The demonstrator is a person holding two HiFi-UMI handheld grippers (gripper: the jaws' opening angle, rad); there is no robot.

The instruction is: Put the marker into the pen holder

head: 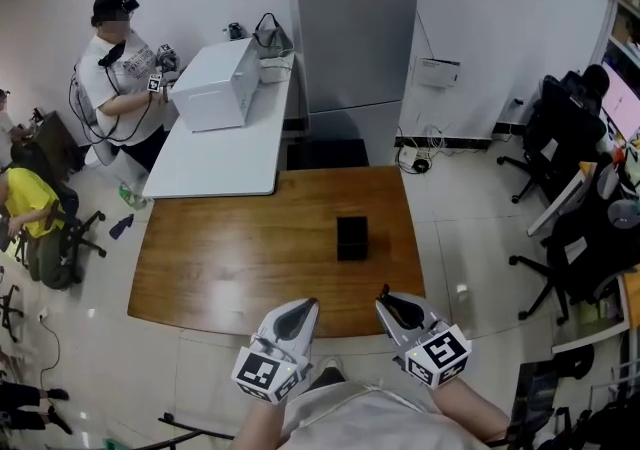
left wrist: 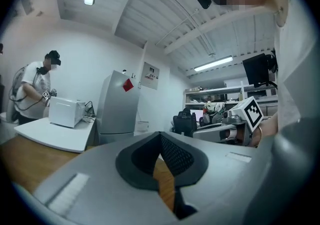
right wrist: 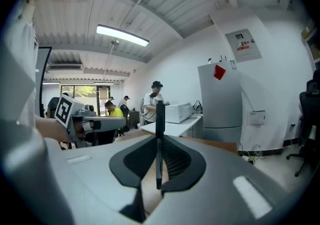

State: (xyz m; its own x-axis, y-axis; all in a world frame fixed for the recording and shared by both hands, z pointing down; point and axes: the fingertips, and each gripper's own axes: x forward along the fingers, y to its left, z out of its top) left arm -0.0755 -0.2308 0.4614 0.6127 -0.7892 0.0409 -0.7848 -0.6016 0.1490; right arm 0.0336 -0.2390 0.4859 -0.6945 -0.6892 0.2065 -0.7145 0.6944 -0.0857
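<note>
Closest to me, at the near edge of the wooden bench (head: 220,258), are my two grippers, side by side and both well short of the pen holder (head: 352,237). My right gripper (head: 393,304) is clamped on the marker (right wrist: 160,119). The slim black marker stands upright between the pads, with its upper end poking out past the jaw tips and its lower end down in the dark hollow between the jaws. My left gripper (head: 300,310) has its jaws together with nothing in them. Only a sliver of the wood shows below the point where they meet.

The pen holder is a small black square box that stands alone on the wood. From it, the marker lies toward me and a little to the right, not touching it and not over it.

Beyond the pen holder, against the wall, stands a tall grey fridge (head: 355,38) with a red diamond on its door. Left of that, a white bench (head: 215,163) carries a white box-shaped appliance (head: 215,83), and a person (head: 120,78) stands at its far side.
</note>
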